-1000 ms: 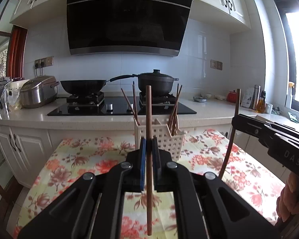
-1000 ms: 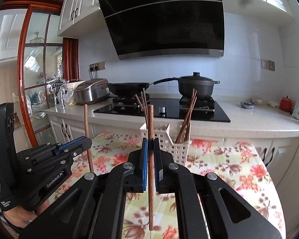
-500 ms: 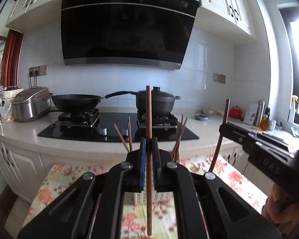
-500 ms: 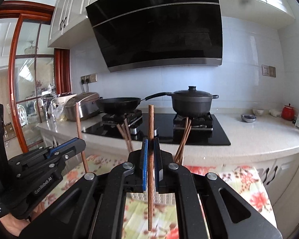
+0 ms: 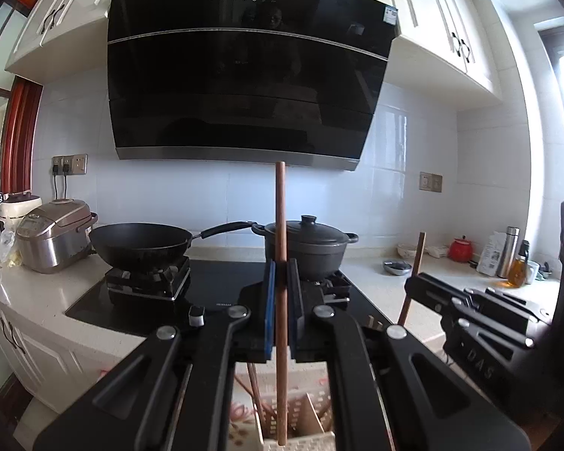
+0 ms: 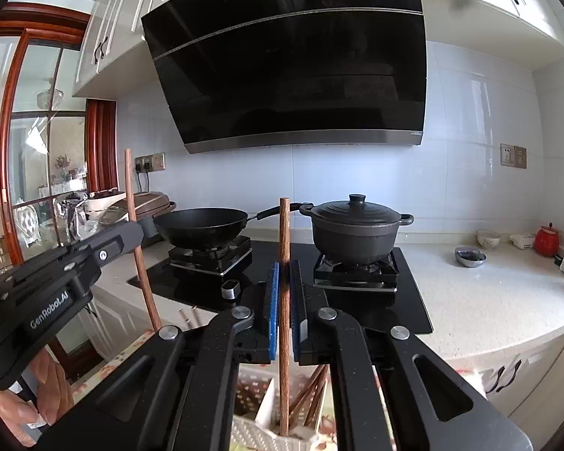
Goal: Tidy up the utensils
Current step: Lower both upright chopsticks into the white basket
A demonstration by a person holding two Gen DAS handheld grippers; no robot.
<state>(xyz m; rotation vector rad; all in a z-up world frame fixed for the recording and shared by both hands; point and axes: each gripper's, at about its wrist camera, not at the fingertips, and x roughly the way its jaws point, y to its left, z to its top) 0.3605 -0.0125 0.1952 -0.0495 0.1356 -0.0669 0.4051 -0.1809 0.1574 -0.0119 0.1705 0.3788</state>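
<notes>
My left gripper [image 5: 281, 282] is shut on an upright brown wooden chopstick [image 5: 280, 225]; its lower tip hangs just above the white perforated utensil basket [image 5: 300, 441] below. My right gripper [image 6: 284, 285] is shut on a second, darker chopstick [image 6: 284, 233], whose lower end reaches down to the basket [image 6: 255, 432] beside several chopsticks [image 6: 314, 391] that stand in it. Each gripper also shows in the other's view: the right gripper [image 5: 413, 285] at the right with its chopstick [image 5: 415, 263], the left gripper [image 6: 135, 233] at the left with its chopstick [image 6: 131, 203].
Behind the basket runs a white counter [image 6: 488, 293] with a black hob [image 5: 139, 300], a wok [image 5: 139, 240] and a lidded black pot [image 5: 306, 248]. A rice cooker [image 5: 52, 233] stands left, bottles and a red pot [image 5: 460, 250] right. A hand [image 6: 49, 387] holds the left gripper.
Both grippers have risen and moved forward with their chopsticks; the basket, earlier ahead on the floral cloth, now lies right below the fingers at the bottom edge.
</notes>
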